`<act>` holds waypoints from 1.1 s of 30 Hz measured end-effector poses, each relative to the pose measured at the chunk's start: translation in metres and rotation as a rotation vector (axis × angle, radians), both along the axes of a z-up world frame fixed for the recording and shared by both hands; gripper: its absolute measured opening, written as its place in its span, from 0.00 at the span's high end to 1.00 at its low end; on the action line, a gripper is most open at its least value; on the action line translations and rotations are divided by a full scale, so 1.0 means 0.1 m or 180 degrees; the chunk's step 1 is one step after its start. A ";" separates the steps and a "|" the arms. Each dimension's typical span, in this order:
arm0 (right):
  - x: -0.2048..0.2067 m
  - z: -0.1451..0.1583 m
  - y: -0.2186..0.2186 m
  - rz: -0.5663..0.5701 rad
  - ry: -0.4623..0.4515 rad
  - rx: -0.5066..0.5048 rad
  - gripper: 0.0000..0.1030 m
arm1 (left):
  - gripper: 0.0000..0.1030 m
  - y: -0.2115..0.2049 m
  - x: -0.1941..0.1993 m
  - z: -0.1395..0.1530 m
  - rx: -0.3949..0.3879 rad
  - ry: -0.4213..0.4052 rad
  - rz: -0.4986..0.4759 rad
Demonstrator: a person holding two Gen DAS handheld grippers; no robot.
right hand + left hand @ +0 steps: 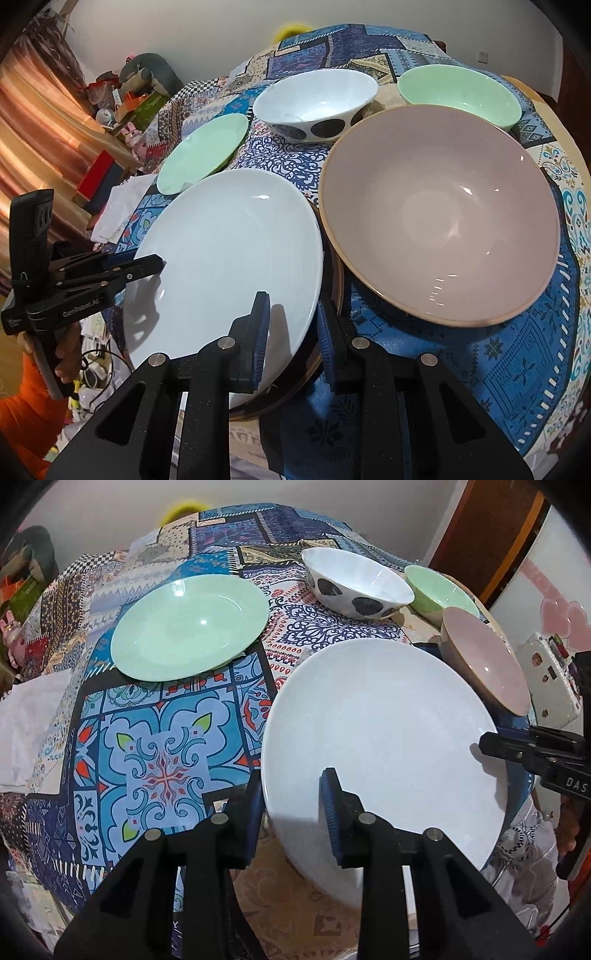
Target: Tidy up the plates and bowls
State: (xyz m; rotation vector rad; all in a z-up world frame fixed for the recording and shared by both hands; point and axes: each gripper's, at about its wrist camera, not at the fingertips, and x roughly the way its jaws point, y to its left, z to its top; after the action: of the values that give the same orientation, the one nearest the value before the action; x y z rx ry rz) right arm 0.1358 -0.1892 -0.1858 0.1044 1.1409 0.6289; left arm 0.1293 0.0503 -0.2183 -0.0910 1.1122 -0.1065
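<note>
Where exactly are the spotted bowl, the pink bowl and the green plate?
White bowl with dark spots [354,602]: left wrist view, on its spotted outer wall.
Large pink bowl with tan rim [443,225]: right wrist view, on its inner bottom.
Flat pale green plate [188,627]: left wrist view, on its centre.

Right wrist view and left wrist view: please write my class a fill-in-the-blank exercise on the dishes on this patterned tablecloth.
1. The large round white plate lies beside the wide pink bowl, whose rim is coloured ____.
2. The white bowl with dark spots stands between the flat green plate and the green ____.
3. Each hand-held gripper, left and right, has one finger over the ____ plate's edge, jaws apart.

Missing words: tan; bowl; white
</note>
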 end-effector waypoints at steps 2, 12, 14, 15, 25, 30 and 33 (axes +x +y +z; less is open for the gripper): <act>-0.01 0.01 -0.01 -0.0010 -0.0022 -0.0005 0.77 | 0.71 -0.02 0.01 0.00 0.0018 -0.0006 -0.0024; -0.04 0.05 -0.06 -0.0064 -0.0074 -0.0095 0.74 | 0.70 -0.03 0.02 0.07 -0.0048 -0.0111 -0.0060; -0.06 0.10 -0.05 -0.0043 -0.0140 -0.0116 0.74 | 0.70 -0.02 0.01 0.09 -0.0063 -0.0126 -0.0058; -0.06 0.13 -0.04 -0.0029 -0.0177 -0.0130 0.74 | 0.70 -0.01 -0.01 0.11 -0.0065 -0.0146 -0.0044; -0.04 0.49 0.21 0.0096 -0.0579 -0.0108 0.74 | 0.48 0.33 -0.16 0.47 0.0071 -0.0617 0.0234; 0.05 0.62 0.49 0.0182 -0.0790 -0.0078 0.66 | 0.38 0.64 -0.14 0.64 0.0165 -0.0814 0.0430; 0.13 0.65 0.68 0.0269 -0.0873 -0.0131 0.64 | 0.35 0.84 -0.09 0.72 0.0238 -0.0888 0.0549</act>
State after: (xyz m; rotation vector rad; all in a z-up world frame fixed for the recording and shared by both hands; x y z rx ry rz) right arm 0.1488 -0.1213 -0.1212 -0.0643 0.8957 0.6721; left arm 0.1207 0.1346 -0.1462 -0.1017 0.8251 0.0753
